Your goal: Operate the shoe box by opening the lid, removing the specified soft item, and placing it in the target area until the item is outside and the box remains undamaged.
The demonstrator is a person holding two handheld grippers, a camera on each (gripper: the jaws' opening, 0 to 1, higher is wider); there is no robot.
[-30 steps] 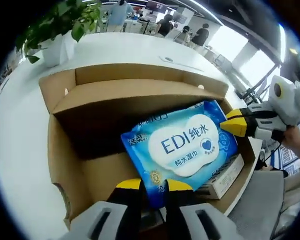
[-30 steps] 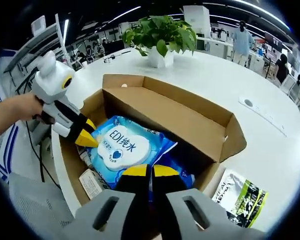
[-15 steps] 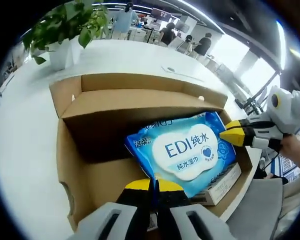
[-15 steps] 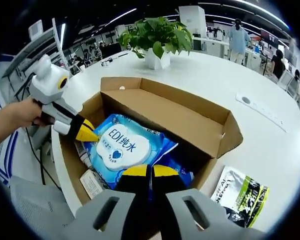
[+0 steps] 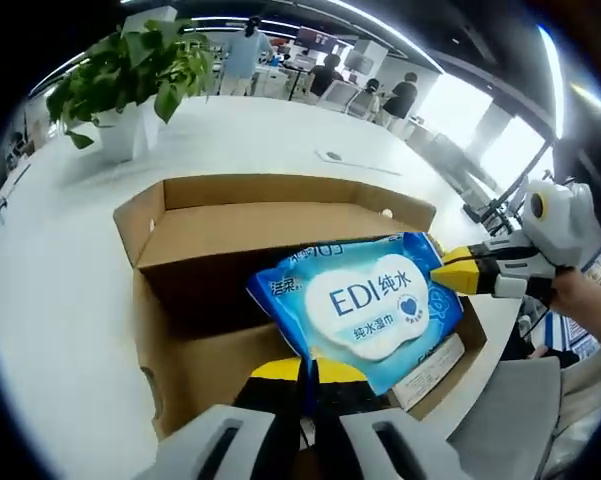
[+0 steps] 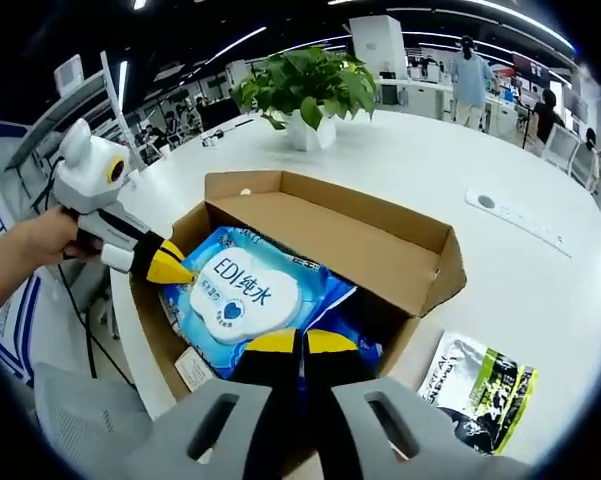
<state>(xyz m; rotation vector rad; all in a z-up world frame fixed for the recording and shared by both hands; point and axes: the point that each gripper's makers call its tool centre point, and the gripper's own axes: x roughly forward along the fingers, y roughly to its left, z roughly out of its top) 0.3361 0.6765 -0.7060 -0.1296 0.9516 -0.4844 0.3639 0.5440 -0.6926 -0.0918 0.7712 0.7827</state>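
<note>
On the white table (image 6: 540, 280), going left to right in the right gripper view: the left gripper (image 6: 172, 268), held by a hand (image 6: 30, 250), has its yellow jaws pressed together on one end of the blue pack (image 6: 245, 290), printed "EDI 纯水"; the open cardboard box (image 6: 380, 235) sits under it, and the right gripper (image 6: 301, 345) pinches the pack's other end, jaws together. A green-and-black pouch (image 6: 480, 392) lies right of the box, a plant (image 6: 305, 85) behind. Seen from the left gripper view, the pack (image 5: 365, 300) also reads "纯水湿巾" and is lifted over the box (image 5: 210, 215), between left gripper (image 5: 305, 370) and right gripper (image 5: 460, 275), above a white carton (image 5: 435, 360) inside.
</note>
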